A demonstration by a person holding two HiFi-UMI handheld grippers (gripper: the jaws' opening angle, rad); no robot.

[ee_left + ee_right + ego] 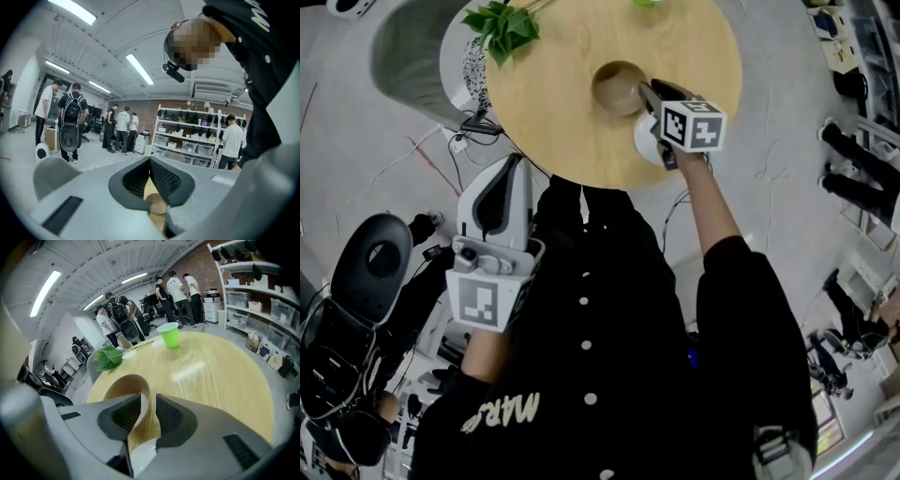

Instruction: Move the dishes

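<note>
Wooden round table point(553, 112): beige bowl point(614, 89) near front edge, wall pinched between right gripper point(649, 94) jaws, one pad inside, one outside. White dish point(645, 139) just beside bowl, at table rim, partly under gripper. Wide bare tabletop beyond. Green cup point(169, 335) and leafy sprig point(502, 26) well apart, far side. Left gripper point(508, 164) clenched on nothing, off table by torso.

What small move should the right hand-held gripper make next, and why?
Probably a short lift straight up. The right hand-held gripper is closed on the rim of the tan round bowl, which seems to sit on the round wooden table next to a white dish at the table's edge. Raising it should clear both before carrying.
</note>
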